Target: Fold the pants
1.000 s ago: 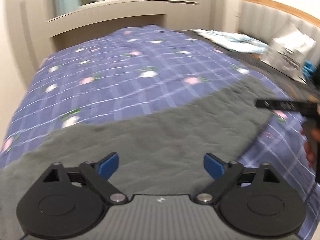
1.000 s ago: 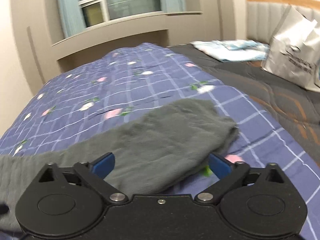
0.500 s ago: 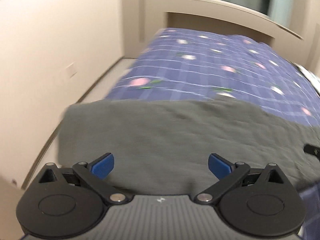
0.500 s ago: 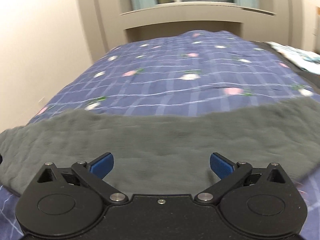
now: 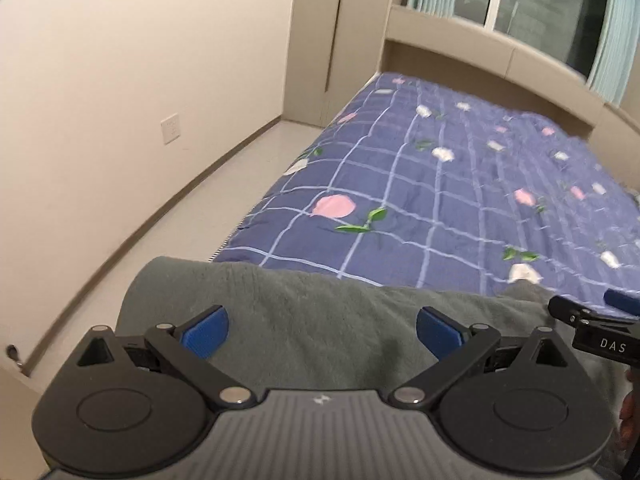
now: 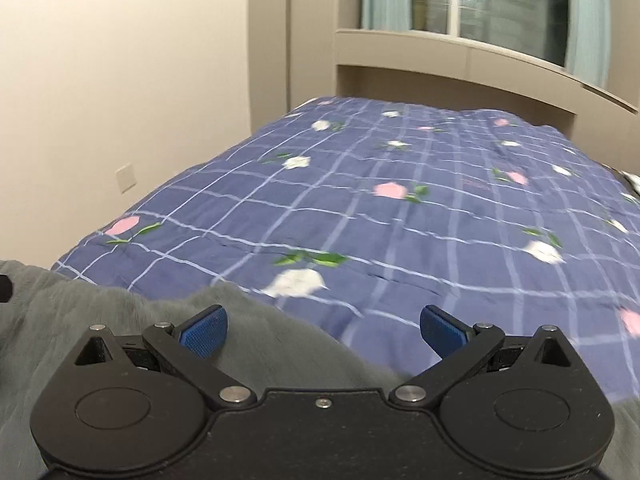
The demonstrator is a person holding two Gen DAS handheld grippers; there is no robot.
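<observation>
Grey fleece pants lie across the near edge of the bed, and their left end hangs over the bed's corner. My left gripper hovers over that end, open, with nothing between its blue pads. In the right wrist view the same pants fill the lower left. My right gripper is open above the pants' far edge, where grey cloth meets the quilt. The right gripper also shows at the right edge of the left wrist view, close beside the left one.
A blue checked quilt with flowers covers the bed. A strip of floor and a beige wall with a socket run along the left. A beige ledge and window stand behind the bed.
Both views have swung left along the pants, from the right end near the headboard to the left end at the bed's corner. Both grippers stayed open throughout.
</observation>
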